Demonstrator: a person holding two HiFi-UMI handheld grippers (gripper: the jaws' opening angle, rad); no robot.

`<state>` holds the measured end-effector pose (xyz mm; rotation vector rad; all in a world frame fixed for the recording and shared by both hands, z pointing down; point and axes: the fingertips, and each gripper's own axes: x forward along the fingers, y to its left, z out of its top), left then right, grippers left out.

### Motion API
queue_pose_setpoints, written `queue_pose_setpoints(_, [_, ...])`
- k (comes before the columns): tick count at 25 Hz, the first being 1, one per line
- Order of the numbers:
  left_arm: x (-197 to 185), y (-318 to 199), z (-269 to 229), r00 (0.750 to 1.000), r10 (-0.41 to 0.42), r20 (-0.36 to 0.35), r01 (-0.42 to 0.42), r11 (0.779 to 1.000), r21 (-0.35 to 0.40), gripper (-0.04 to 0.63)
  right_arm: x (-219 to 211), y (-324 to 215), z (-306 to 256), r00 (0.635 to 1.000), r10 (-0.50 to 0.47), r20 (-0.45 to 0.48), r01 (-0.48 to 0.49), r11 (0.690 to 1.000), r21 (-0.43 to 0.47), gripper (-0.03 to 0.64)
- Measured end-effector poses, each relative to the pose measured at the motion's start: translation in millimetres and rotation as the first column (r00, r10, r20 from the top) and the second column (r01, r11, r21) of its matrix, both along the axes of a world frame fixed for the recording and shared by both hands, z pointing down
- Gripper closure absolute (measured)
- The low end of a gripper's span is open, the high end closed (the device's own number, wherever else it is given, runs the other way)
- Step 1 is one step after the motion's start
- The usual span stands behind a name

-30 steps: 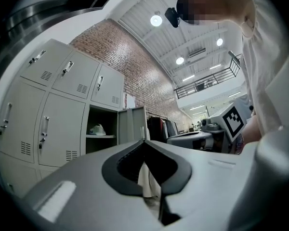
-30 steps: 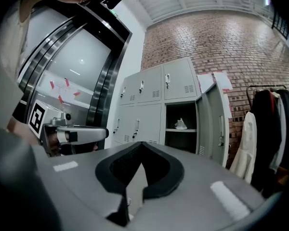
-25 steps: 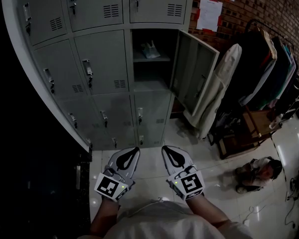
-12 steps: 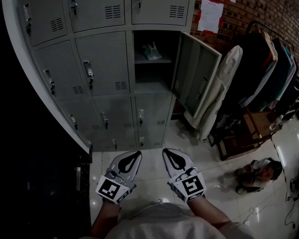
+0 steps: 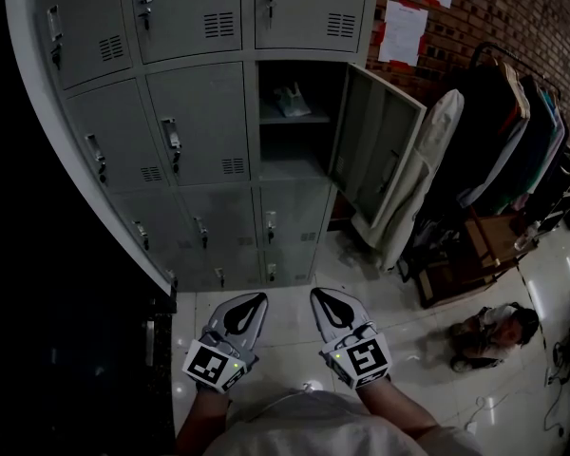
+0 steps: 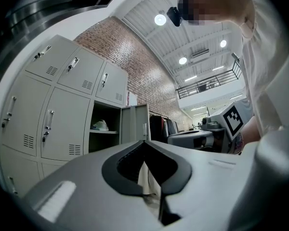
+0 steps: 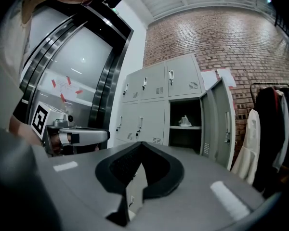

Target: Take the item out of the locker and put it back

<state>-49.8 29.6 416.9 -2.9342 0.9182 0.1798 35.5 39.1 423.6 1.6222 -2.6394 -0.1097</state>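
Nothing much shifts: left gripper (image 5: 257, 299) and right gripper (image 5: 317, 294) hover, jaws closed and empty. At twelve o'clock, the pale crumpled item (image 5: 290, 101) sits on the shelf of the open grey metal locker (image 5: 375, 150); reaching in with jaws unopened could shove it deeper.

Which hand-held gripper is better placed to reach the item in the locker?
Right, narrowly: the right hand-held gripper sits below the open locker with the item; the left hand-held gripper sits nearer the closed doors.
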Motion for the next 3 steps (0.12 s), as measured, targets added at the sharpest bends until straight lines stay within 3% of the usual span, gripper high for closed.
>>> queue_pose_setpoints(3, [-2.2, -0.6, 0.5, 1.000, -0.001, -0.001, 0.001, 1.000, -0.002, 0.626, -1.5, -0.3, 0.8, 1.000, 0.002, -0.004, -0.002, 1.000, 0.000, 0.621])
